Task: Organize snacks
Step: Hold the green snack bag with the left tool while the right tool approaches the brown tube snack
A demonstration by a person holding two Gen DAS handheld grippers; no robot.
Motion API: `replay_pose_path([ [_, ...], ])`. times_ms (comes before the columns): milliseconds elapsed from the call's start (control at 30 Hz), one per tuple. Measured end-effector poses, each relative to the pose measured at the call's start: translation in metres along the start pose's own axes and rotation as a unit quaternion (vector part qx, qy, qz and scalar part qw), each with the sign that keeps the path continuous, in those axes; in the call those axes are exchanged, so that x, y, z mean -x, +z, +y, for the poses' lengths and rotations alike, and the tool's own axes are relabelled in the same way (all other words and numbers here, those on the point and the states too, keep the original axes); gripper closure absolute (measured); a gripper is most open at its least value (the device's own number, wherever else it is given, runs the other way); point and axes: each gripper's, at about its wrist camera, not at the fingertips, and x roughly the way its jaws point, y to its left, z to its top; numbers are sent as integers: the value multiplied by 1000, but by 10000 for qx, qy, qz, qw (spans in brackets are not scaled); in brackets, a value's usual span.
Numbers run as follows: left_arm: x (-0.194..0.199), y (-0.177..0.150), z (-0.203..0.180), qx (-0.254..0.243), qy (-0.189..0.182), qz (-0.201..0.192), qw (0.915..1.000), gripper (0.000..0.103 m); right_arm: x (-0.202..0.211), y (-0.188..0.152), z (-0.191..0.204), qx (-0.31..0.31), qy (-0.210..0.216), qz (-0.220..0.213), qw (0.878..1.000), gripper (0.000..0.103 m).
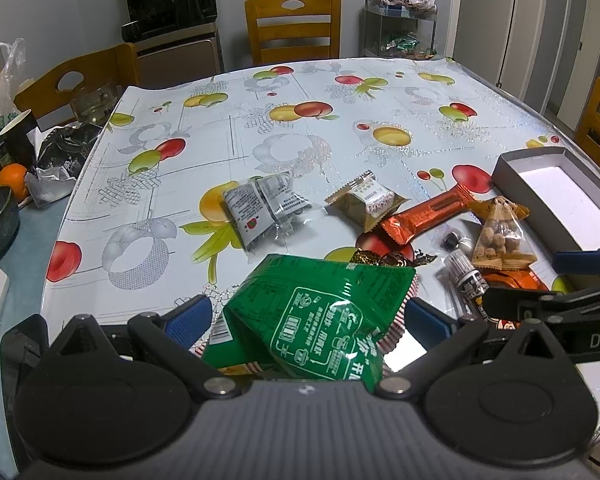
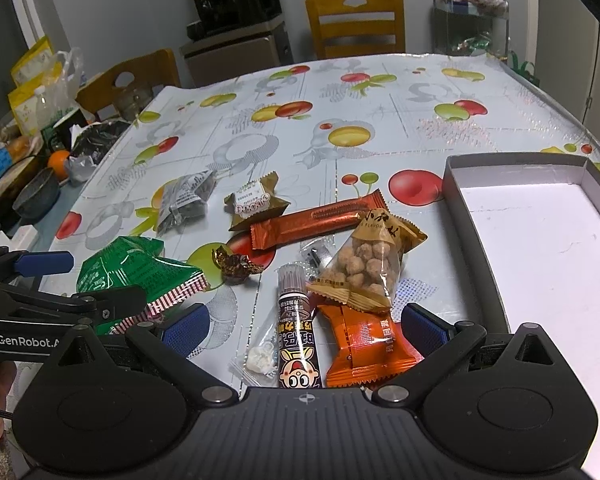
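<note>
Left claw (image 1: 306, 316): standing spread wide, its blue pads flanking the green snack bag (image 1: 312, 320) on the fruit-print tablecloth (image 1: 260, 120)
Right claw (image 2: 304, 322): gaping too, hovering around the orange packet (image 2: 364, 344) and the cartoon candy tube (image 2: 298, 336)
Grey box (image 2: 516, 160): sitting empty-looking at far right, just beside the peanut pouch (image 2: 368, 268)

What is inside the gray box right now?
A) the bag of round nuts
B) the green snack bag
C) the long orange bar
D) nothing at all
D: the gray box shows only its bare white bottom, while the green snack bag, the bag of round nuts and the long orange bar all lie on the table outside it.
</note>
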Motion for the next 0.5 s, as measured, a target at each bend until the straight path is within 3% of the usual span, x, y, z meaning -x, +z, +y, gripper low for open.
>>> replay_pose_path([
  [500,-5,0,2,-7,-4,24,10000,0,-2,0,1,36,30,80,10000,0],
])
